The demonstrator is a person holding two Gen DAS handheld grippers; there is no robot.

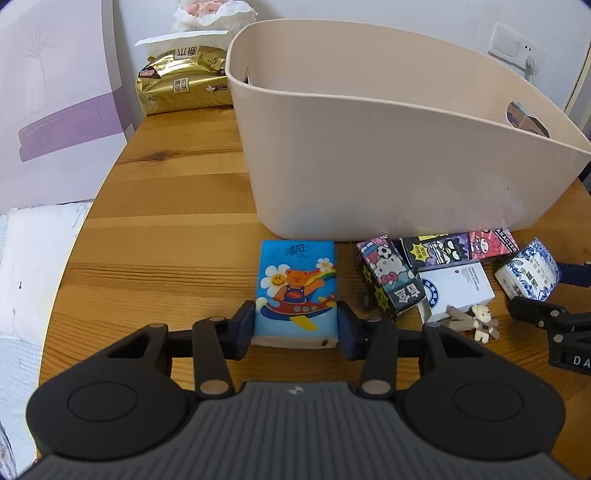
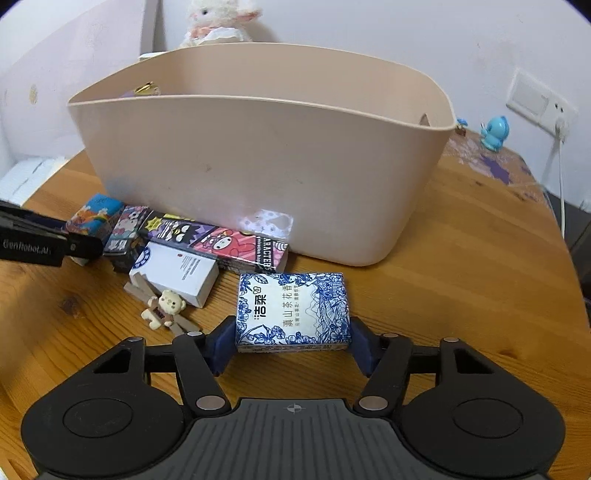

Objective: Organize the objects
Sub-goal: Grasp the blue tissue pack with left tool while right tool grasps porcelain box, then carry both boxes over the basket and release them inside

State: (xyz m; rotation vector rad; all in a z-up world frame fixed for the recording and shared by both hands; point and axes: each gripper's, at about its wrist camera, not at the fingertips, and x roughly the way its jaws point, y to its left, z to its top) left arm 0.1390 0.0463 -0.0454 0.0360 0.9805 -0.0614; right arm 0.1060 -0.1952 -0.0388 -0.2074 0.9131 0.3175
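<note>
A beige plastic basket (image 1: 369, 166) stands on the wooden table; it also shows in the right wrist view (image 2: 258, 166). My left gripper (image 1: 295, 328) is shut on a blue tissue pack with a bear print (image 1: 295, 288), just in front of the basket. My right gripper (image 2: 291, 347) is shut on a blue-and-white floral tissue pack (image 2: 291, 310); that pack also shows in the left wrist view (image 1: 528, 273). Between them lie cartoon boxes (image 1: 384, 277), a white box (image 1: 458, 291) and a small bear clip (image 1: 480, 321).
A gold tissue package (image 1: 181, 81) lies behind the basket on the left. A plush toy (image 2: 218, 18) sits behind the basket. A blue figurine (image 2: 495, 133) stands at the far right near a wall socket (image 2: 539, 103). The table edge curves on both sides.
</note>
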